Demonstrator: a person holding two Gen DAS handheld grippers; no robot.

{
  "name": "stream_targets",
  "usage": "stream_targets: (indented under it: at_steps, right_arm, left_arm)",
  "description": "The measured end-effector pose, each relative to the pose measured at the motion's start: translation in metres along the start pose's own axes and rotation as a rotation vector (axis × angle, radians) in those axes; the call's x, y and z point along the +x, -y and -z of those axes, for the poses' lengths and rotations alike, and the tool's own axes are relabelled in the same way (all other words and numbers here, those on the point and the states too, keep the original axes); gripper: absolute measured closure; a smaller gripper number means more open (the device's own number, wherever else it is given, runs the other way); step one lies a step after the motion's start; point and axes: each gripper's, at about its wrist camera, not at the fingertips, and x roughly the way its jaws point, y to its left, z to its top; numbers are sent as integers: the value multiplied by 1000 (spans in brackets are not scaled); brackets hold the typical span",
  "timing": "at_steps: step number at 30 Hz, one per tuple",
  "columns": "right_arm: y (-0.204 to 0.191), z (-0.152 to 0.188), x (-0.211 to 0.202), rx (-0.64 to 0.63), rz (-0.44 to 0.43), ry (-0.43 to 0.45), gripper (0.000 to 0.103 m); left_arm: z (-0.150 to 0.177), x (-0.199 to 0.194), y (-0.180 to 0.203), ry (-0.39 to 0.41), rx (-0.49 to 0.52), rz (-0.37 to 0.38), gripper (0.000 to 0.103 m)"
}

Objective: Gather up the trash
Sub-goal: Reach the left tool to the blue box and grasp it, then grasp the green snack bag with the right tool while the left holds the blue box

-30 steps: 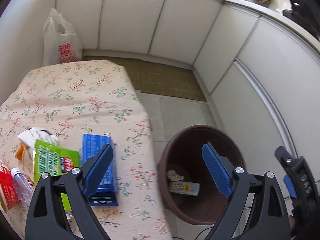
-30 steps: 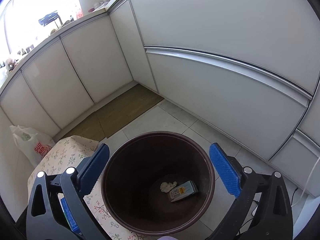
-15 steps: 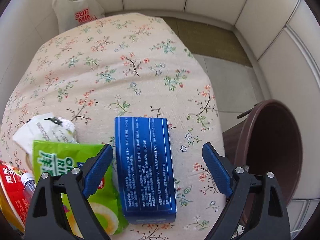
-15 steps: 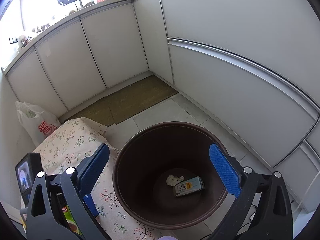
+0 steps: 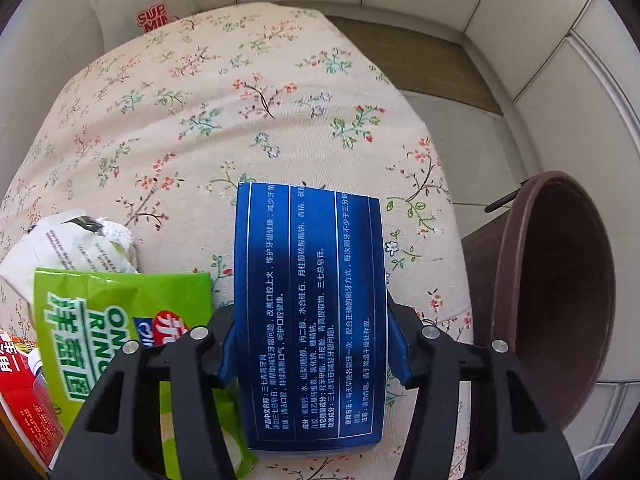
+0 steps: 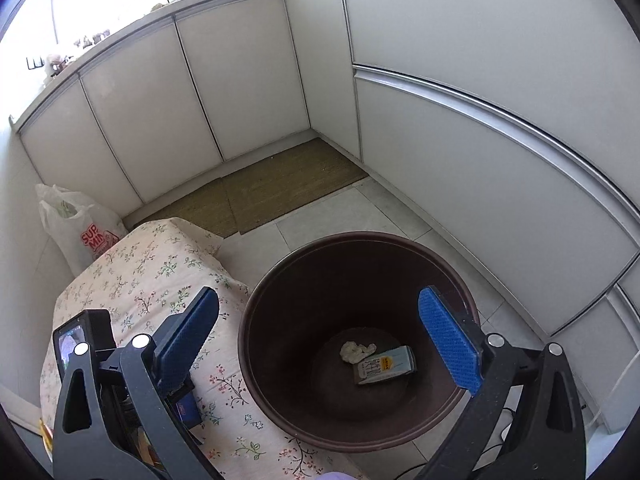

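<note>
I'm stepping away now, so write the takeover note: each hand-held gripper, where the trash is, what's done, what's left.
Left hand-held gripper: jaws closing around the blue box, pads at its long sides; box lies on the floral cloth, not lifted.
Right hand-held gripper: open, empty, over the brown bin.
Bin stands on the floor beside the table; a small carton and a crumpled wad are in it.
On the cloth beside the box: green snack bag, white wrapper, red pack.
Left to do: lift the box, drop it in the bin, then clear the rest.
</note>
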Motion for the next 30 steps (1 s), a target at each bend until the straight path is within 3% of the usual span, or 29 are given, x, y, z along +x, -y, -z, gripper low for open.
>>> stream_targets:
  at_steps: [5,11,21,30]
  right_arm:
    - [-18,3,-1,-25,-35,-19,7]
    - [-49,8,-3,-65,-75,-39,7]
    - [-115,24,-10,-117,-182,-80,7]
    - [-185,64,-22,-317,-209,-104,7]
  left_arm:
    - [-1,-30,-10,56,-27,51,48]
    - [-12,-85,-37,181,-80,106,48]
    - [-4,-170,-121,363,-198,116,48]
    - [25,-223,-194,491,-248,57,48]
